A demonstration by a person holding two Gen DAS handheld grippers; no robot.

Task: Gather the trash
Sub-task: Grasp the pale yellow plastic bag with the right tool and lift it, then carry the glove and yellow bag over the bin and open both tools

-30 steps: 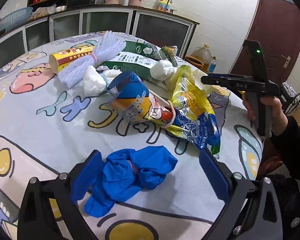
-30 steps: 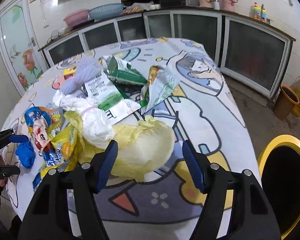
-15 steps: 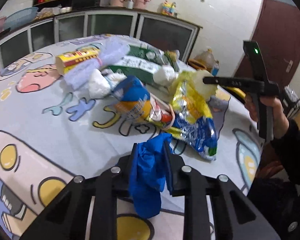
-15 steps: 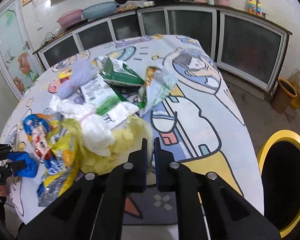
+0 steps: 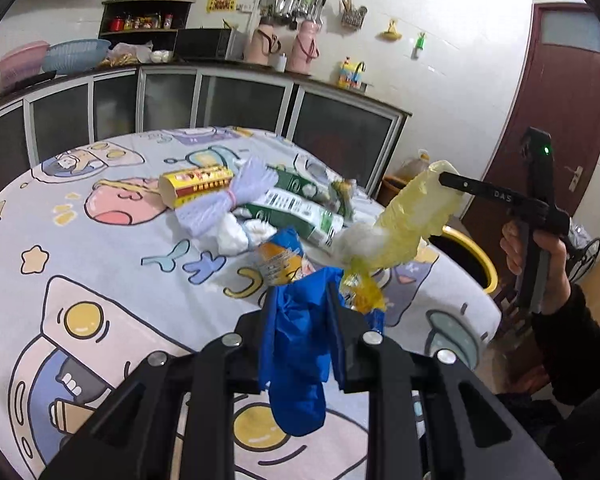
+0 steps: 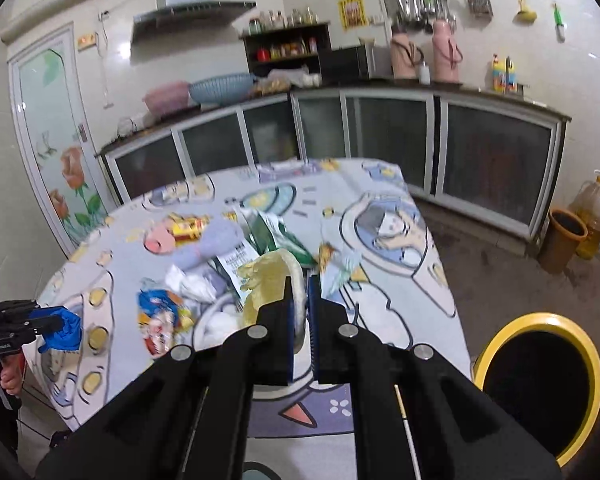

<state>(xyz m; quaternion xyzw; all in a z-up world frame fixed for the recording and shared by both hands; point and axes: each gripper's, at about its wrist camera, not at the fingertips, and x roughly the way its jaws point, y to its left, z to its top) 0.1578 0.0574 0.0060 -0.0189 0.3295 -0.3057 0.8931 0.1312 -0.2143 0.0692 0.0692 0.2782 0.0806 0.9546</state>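
While clamped in the left tongs [image 5: 300, 300], blue glove [image 5: 296, 356] long axis vertical; right tongs [image 6: 300, 292] pinching yellow bag [image 6: 272, 280].

Two grippers: the left gripper [image 5: 300, 304] with one blue glove [image 5: 296, 360], the right gripper [image 6: 300, 284] with one yellow bag [image 6: 272, 276]. One round table [image 5: 100, 280] with one yellow box [image 5: 196, 189], one lilac foam net [image 5: 228, 200], one green-and-white carton [image 5: 300, 212], one blue-and-orange snack packet [image 5: 278, 258] and some white tissue wads [image 5: 236, 236], number unclear. One yellow-rimmed bin [image 6: 540, 380] on the floor. Two pink flasks [image 6: 424, 58] and two basins [image 6: 204, 90] on the counter
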